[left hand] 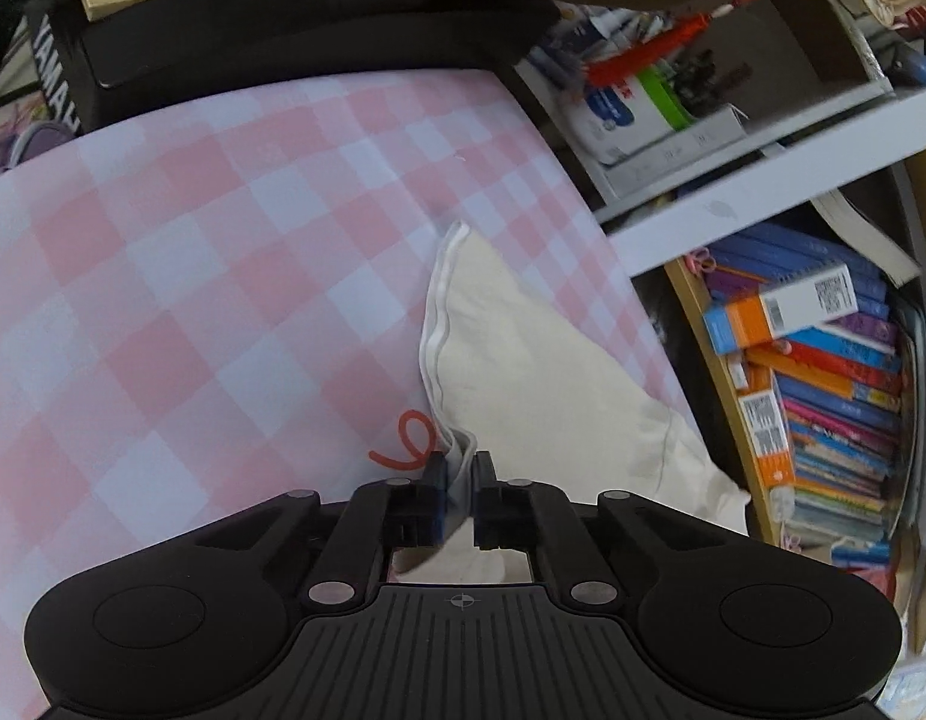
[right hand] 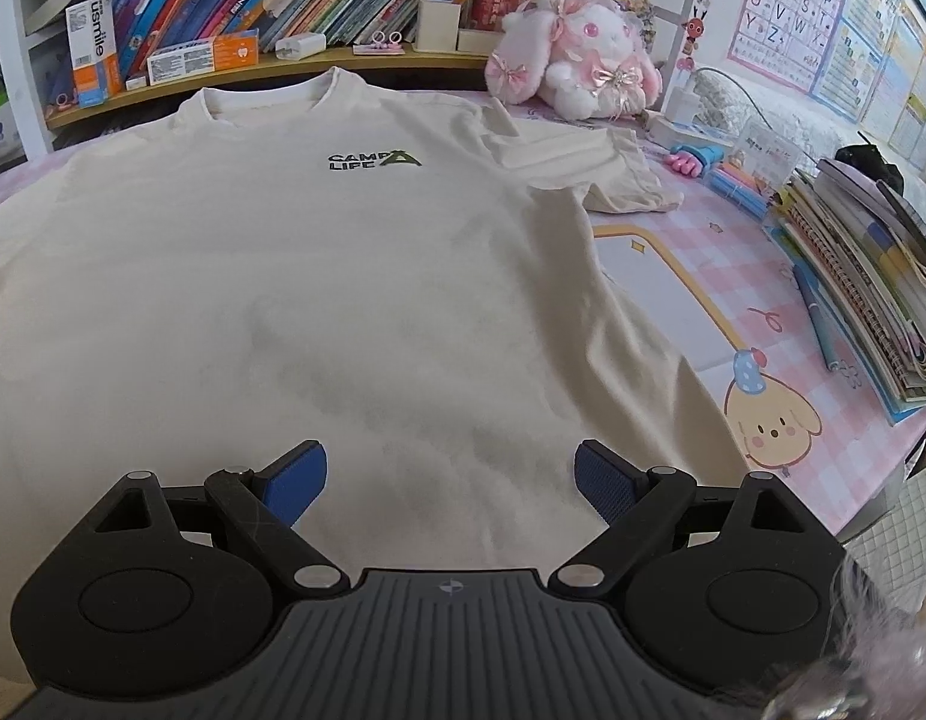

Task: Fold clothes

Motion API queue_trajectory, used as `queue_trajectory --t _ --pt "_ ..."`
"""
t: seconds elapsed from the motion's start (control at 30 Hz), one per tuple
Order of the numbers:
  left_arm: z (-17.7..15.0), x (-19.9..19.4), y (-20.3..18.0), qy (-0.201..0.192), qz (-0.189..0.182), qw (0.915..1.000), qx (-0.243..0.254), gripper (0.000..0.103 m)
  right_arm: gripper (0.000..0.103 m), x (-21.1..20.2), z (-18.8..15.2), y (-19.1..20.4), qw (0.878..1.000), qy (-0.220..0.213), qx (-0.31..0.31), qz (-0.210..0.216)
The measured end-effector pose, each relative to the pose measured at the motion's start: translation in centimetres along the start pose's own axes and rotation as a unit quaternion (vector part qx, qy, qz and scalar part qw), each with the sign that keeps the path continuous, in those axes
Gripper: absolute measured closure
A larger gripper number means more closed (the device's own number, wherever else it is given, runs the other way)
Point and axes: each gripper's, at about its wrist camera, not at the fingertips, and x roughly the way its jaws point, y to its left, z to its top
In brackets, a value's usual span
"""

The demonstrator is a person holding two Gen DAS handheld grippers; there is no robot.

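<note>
**Left claw pinches a hem, right claw hangs wide over the shirt**

Closest in, the left gripper (left hand: 461, 471) has its jaws drawn narrow on a folded edge of the cream T-shirt (right hand: 319, 276); the white-stitched hem runs straight ahead from the pinch and a flap of cloth falls away to its right. Left of that claw lies only the pink checked table cover (left hand: 163, 276).

The right gripper (right hand: 451, 480) stands wide, holding nothing, with its blue pads (right hand: 601, 477) poised above the lower body of the shirt. Ahead of it the garment lies spread front-up, the "CAMP LIFE" print (right hand: 373, 159) ahead and a touch left, the collar (right hand: 271, 99) beyond that, and one sleeve (right hand: 619, 171) splayed ahead to the right.

The cloth looks thin, limp and light: it should drape and wrinkle rather than hold a line, so a hem or seam probably gives the surest bite. The plush rabbit (right hand: 577, 66) sits beyond the sleeve, near enough that a swung fold might brush it.
</note>
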Motion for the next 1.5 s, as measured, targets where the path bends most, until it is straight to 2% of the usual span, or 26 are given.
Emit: queue_trajectory --t 0.1,0.2,0.27,0.33,0.5,0.57,0.63,0.67,0.7,0.77,0.8,0.9,0.97,1.0,1.07,1.2,1.27,1.3,1.37,1.4,1.43,1.47,1.5 --pt "-0.4 -0.6 -2.5 -0.022 -0.008 0.9990 0.038 0.098 0.013 0.3 0.1 -0.4 1.000 0.001 -0.001 0.005" --pt "-1.6 -1.2 -7.0 -0.044 -0.031 0.9924 0.111 0.098 0.013 0.8 0.2 -1.1 1.000 0.001 -0.005 0.014" --pt "-3.3 -1.5 -10.3 -0.056 -0.046 0.9836 0.165 0.098 0.013 1.1 0.4 -1.6 1.000 -0.002 -0.009 0.020" --pt "-5.7 -1.5 -14.0 -0.058 -0.062 0.9712 0.223 0.098 0.013 1.5 0.6 -2.4 1.000 -0.003 -0.011 0.028" --pt "-12.2 1.1 -16.4 -0.017 -0.035 0.9500 0.310 0.095 0.013 2.5 1.3 -4.6 0.998 -0.008 -0.010 0.053" --pt "-14.9 2.1 -17.3 0.000 -0.024 0.9387 0.344 0.078 0.013 3.1 1.6 -5.6 0.998 -0.006 -0.007 0.063" --pt "-17.5 3.1 -18.3 0.016 -0.013 0.9258 0.377 0.067 0.013 3.7 1.8 -6.5 0.997 -0.001 -0.005 0.075" --pt "-18.8 3.7 -18.7 0.025 -0.007 0.9188 0.394 0.058 0.013 4.0 1.9 -6.9 0.997 0.002 -0.006 0.080" --pt "-20.1 4.2 -19.2 0.033 -0.002 0.9114 0.410 0.054 0.013 4.3 2.0 -7.3 0.996 0.004 -0.007 0.085" --pt "-22.7 5.2 -20.2 0.049 0.009 0.8954 0.442 0.038 0.013 4.7 1.9 -7.9 0.996 0.005 -0.011 0.092" --pt "-24.0 5.7 -20.6 0.057 0.014 0.8873 0.457 0.035 0.013 4.8 1.9 -8.2 0.995 0.006 -0.013 0.095" --pt "-23.6 4.0 -19.5 0.071 -0.026 0.8906 0.448 0.034 0.013 5.8 2.0 -9.2 0.994 0.017 -0.006 0.103" --pt "-21.9 3.3 -19.4 0.050 -0.044 0.8914 0.448 0.034 0.013 6.4 2.1 -9.8 0.994 0.023 0.002 0.110" --pt "-20.7 2.8 -19.3 0.027 -0.042 0.8962 0.441 0.034 0.013 6.6 2.1 -9.9 0.994 0.021 0.001 0.111" --pt "-16.6 3.1 -18.7 -0.009 -0.004 0.9148 0.404 0.037 0.013 6.6 2.1 -9.8 0.993 0.019 -0.011 0.113" --pt "-10.9 6.3 -18.1 -0.017 0.052 0.9332 0.355 0.039 0.013 6.7 1.9 -9.6 0.993 0.015 -0.038 0.114" --pt "-10.8 7.6 -19.0 -0.009 0.044 0.9310 0.362 0.039 0.013 6.7 1.8 -9.5 0.993 0.015 -0.048 0.111" --pt "-11.3 8.3 -19.6 -0.006 0.039 0.9229 0.383 0.039 0.013 6.7 1.8 -9.5 0.993 0.017 -0.046 0.110" --pt "-11.8 9.7 -20.4 0.002 0.054 0.9062 0.419 0.041 0.012 6.8 1.9 -9.4 0.993 0.020 -0.042 0.106" --pt "-11.7 10.4 -20.5 0.002 0.062 0.9047 0.421 0.051 0.012 6.8 2.0 -9.3 0.994 0.022 -0.039 0.102" --pt "-11.3 10.9 -20.2 0.006 0.061 0.9082 0.414 0.085 0.012 6.9 2.1 -9.2 0.994 0.024 -0.036 0.099" --pt "-10.4 11.5 -19.6 0.017 0.056 0.9182 0.392 0.101 0.012 6.9 2.2 -9.1 0.994 0.026 -0.033 0.096" --pt "-9.4 11.6 -18.7 0.020 0.051 0.9292 0.365 0.101 0.012 7.0 2.3 -9.0 0.995 0.028 -0.030 0.094"
